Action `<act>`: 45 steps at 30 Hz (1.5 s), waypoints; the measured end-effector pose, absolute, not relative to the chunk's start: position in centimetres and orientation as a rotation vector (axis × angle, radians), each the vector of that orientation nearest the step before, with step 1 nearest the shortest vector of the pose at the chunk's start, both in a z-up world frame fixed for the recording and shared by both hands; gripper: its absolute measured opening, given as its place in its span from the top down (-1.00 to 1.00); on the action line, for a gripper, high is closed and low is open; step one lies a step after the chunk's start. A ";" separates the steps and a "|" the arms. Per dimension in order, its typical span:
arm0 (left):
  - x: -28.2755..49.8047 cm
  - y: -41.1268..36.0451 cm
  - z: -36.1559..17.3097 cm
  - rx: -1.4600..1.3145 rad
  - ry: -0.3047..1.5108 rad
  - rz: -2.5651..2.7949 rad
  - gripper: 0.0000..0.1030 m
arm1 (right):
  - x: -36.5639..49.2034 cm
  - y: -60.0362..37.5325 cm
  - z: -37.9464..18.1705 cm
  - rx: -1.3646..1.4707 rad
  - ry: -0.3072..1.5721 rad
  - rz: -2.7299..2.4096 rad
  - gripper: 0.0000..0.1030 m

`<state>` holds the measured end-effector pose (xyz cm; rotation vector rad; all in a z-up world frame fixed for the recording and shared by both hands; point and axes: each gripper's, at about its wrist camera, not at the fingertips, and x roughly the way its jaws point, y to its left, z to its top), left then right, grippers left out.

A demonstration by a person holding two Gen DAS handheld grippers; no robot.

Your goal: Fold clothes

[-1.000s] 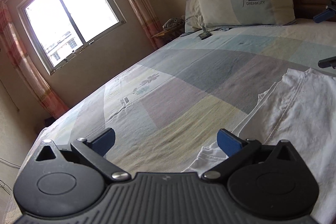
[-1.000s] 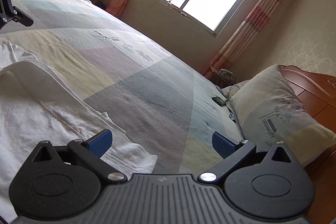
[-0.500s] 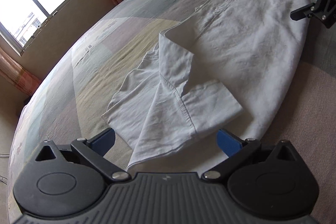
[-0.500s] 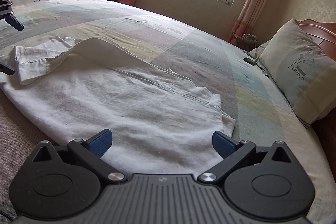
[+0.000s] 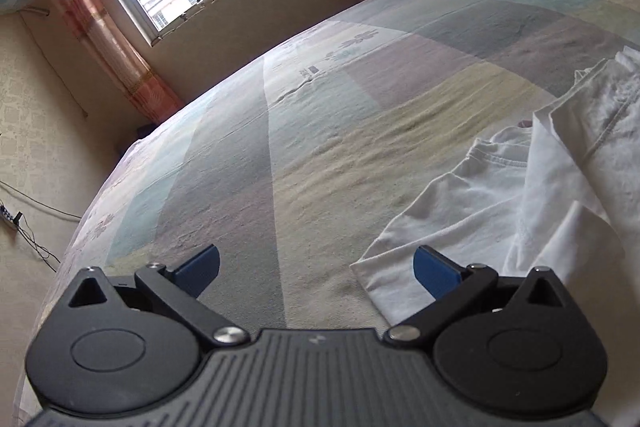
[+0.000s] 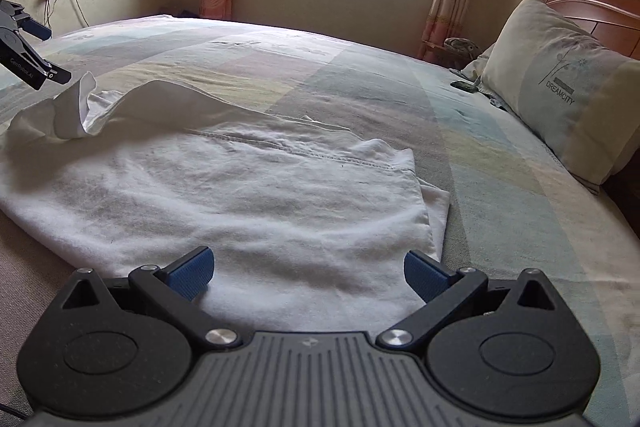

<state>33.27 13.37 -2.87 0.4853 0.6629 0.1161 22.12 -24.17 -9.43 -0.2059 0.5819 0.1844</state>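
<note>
Fingers on both grippers wide open, nothing held: left gripper [image 5: 316, 265] by shirt's sleeve end, right gripper [image 6: 308, 271] over its opposite end. White shirt [image 6: 224, 187] lies part-folded on bed [image 6: 360, 75]. Next, prob.: grab corners w/ both, fold across.

White garment [image 6: 224, 195]: cotton knit, lying mostly flat on bed [image 6: 360, 67], near its foot-side edge. Main panel smooth, stitched hem line running across. One end folded over in layers, corner standing up in crumpled peak. Same garment [image 5: 520, 187] in left view: layered folds, hemmed edge visible.
</note>
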 end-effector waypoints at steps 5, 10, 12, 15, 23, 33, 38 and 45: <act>30.7 14.9 -1.6 0.279 0.661 -0.007 -0.99 | 22.4 -25.2 -9.3 -0.131 0.593 0.183 -1.00; 26.2 11.9 -3.0 0.480 0.674 -0.282 -0.99 | 22.5 -25.0 -9.6 -0.127 0.605 0.188 -1.00; 24.7 10.0 -4.4 0.652 0.687 -0.369 -0.99 | 22.4 -24.7 -9.7 -0.138 0.604 0.194 -1.00; 23.8 8.1 -6.5 0.801 0.722 -0.427 -0.99 | 22.4 -24.3 -9.7 -0.160 0.605 0.195 -1.00; 24.9 6.9 -6.0 0.885 0.609 -0.366 -0.99 | 22.3 -23.8 -9.9 -0.217 0.599 0.180 -1.00; 31.8 10.9 -3.7 0.797 0.606 -0.056 -0.99 | 22.3 -23.9 -9.9 -0.235 0.594 0.166 -1.00; 31.6 13.7 -1.5 0.533 0.608 -0.071 -0.99 | 22.2 -23.8 -9.9 -0.244 0.592 0.172 -1.00; 26.6 9.8 -2.8 0.749 0.661 -0.466 -0.99 | 22.5 -23.9 -10.1 -0.224 0.604 0.180 -1.00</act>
